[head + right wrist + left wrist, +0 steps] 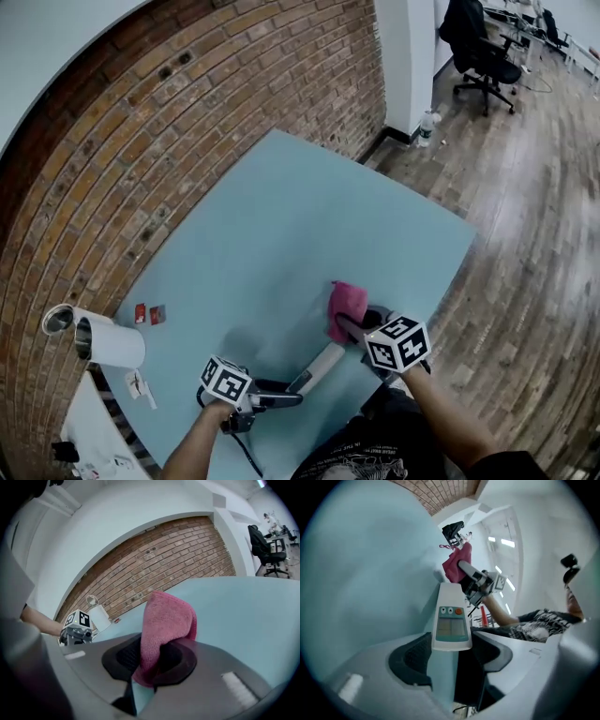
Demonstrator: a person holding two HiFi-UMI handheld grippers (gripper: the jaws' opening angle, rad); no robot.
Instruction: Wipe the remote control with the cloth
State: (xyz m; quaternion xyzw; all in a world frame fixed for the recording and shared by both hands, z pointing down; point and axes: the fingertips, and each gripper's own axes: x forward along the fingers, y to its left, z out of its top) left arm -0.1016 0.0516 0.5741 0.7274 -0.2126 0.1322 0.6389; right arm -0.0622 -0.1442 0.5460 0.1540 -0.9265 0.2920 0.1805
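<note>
Near the close edge of the pale blue table (281, 206), we see the left gripper (291, 397) clamped on the near end of the remote control (320, 367), a slim white plastic bar that slants away toward the right. In the left gripper view its face shows a grey-green panel with a rectangular display, two small arrow keys and one round orange button. The black textured pads stand wide apart (by the width of the casing) and bear on its two long sides.

To the right, the right gripper (350, 326) has its jaws closed on the cloth (347, 303), a pink, nubby microfibre piece. It is folded over itself into a soft rounded hump above the pads. We place the cloth just at the far end of the remote control; whether the two touch we cannot tell.

Near the table's left corner lies a white cylindrical roll (111, 343), with two small red items (149, 314) beside it. A rough red-brown brick wall (141, 122) bounds the far left. Worn wooden floor planks (525, 187) lie to the right, with a black office chair (480, 45) far off.
</note>
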